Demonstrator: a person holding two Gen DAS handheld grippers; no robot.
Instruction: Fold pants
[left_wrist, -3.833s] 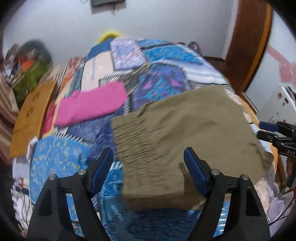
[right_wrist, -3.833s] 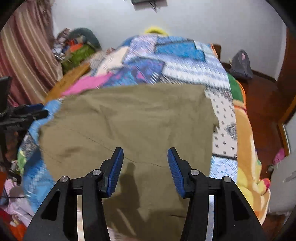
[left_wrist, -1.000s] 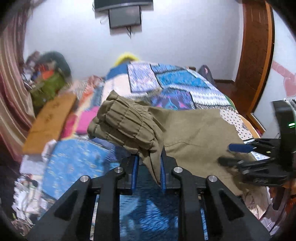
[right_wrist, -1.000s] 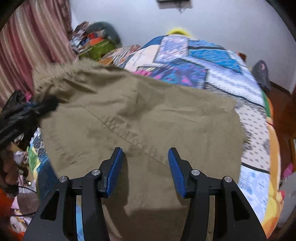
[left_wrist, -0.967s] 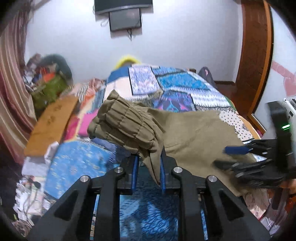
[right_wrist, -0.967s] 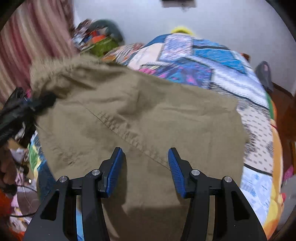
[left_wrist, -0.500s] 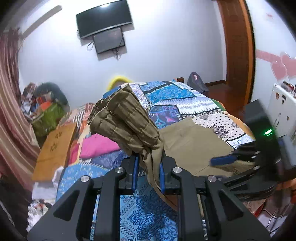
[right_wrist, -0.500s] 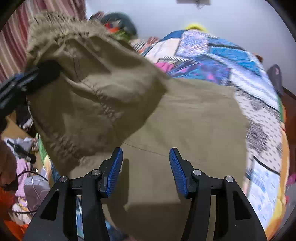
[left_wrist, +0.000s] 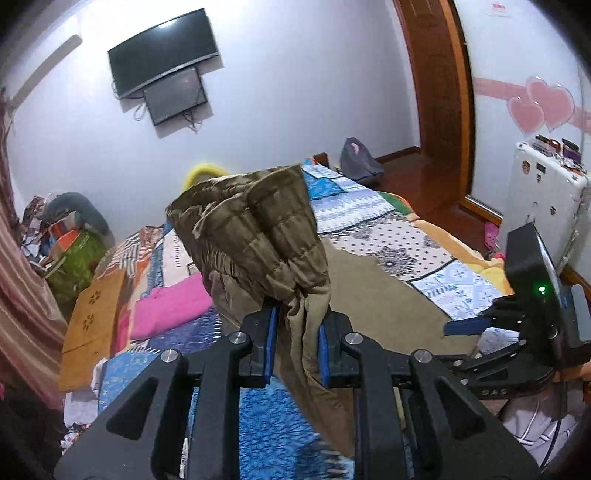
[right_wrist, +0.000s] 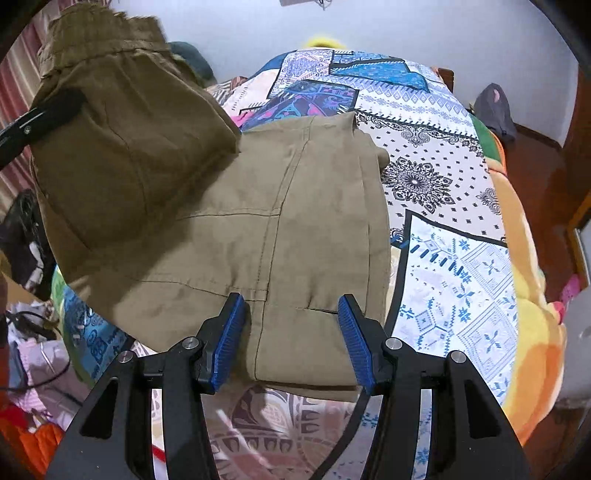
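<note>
Room: white-walled bedroom, a black screen (left_wrist: 162, 48) mounted on the far wall, a wooden door frame (left_wrist: 439, 99) at the right.
Surface: a bed under a patchwork bedspread (right_wrist: 436, 155) of blue, white and orange patches; a pink cloth (left_wrist: 170, 306) lies on its left side.
Pants: my olive pants (right_wrist: 258, 221) lie partly flat on the bedspread, with the gathered waistband end (left_wrist: 255, 229) lifted off the bed.
Left gripper: my left gripper (left_wrist: 295, 347) is clamped on the pants just below the waistband, which bunches up above the blue pads while more fabric hangs down beneath them.
Right gripper: my right gripper (right_wrist: 291, 339) has its jaws parted and grips nothing; it hovers over the near folded edge of the pants, both pads clear of the fabric.
Relation: seen from my right wrist, the raised part hangs at the upper left over the flat part.
</note>
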